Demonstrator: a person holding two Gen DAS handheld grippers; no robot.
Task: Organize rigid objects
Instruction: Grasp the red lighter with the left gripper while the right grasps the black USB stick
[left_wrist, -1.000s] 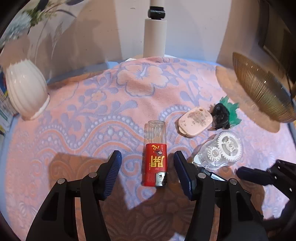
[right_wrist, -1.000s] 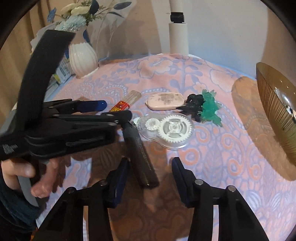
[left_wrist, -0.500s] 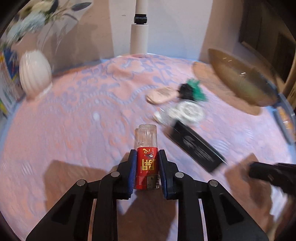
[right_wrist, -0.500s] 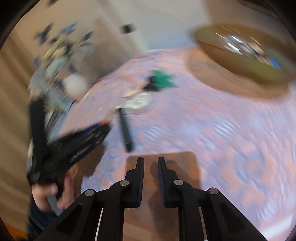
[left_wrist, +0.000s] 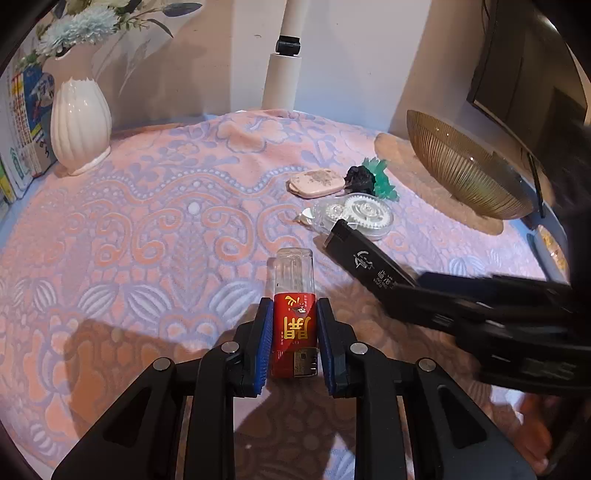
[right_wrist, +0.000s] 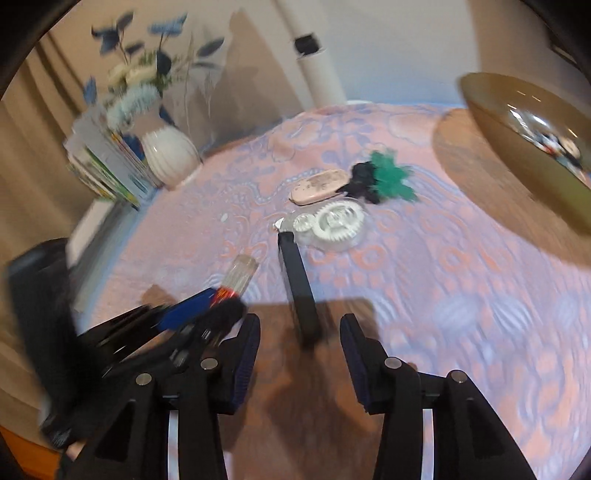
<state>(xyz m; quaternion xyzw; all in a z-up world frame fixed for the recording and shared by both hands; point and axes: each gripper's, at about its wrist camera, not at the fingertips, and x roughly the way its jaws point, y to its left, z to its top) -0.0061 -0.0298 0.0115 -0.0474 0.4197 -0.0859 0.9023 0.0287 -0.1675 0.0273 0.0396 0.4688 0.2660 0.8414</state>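
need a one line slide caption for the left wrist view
Left gripper clamps a red-labelled lighter above the floral cloth, black bar and amber bowl beyond.

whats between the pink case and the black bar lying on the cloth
The clear tape dispenser with white gears lies between the pink case and the black bar, whose far end touches or overlaps it. The left wrist view shows it best.
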